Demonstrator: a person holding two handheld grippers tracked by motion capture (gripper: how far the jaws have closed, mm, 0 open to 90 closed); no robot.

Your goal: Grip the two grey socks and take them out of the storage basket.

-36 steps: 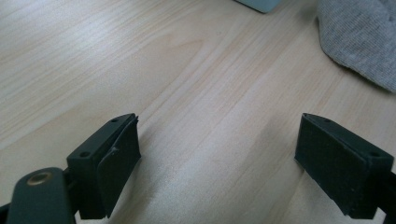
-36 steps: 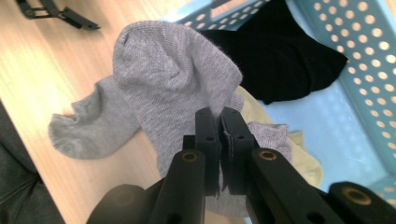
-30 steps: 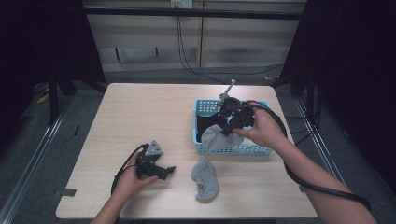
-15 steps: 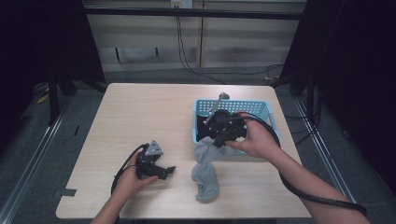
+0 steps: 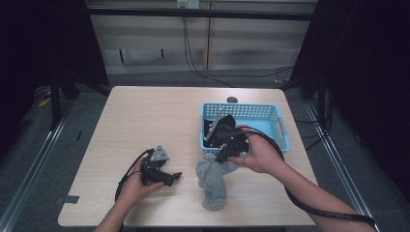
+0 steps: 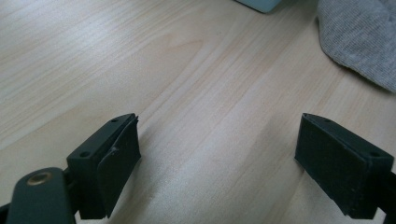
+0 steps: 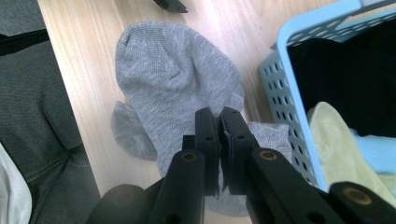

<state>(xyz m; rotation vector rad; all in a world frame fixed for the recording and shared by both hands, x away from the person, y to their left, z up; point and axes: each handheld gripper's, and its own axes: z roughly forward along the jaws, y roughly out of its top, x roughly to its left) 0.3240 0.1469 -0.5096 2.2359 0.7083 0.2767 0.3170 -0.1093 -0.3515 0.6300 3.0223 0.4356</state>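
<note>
Two grey socks [image 7: 173, 79] lie overlapped on one wooden table [image 5: 145, 121], at six o'clock from one blue perforated basket [image 5: 270, 113]. Inside the basket: one pale yellow sock [image 7: 343, 149] and one black garment [image 7: 345, 74]. Two handheld grippers, left [image 5: 167, 179] and right [image 5: 223, 157].

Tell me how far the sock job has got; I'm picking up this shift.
Done: one grey sock lies on the table. In hand: the right gripper is shut on a second grey sock, lowering it onto the first beside the basket. The left gripper rests open on the table. Left: a yellow sock and dark clothes remain in the basket.
</note>
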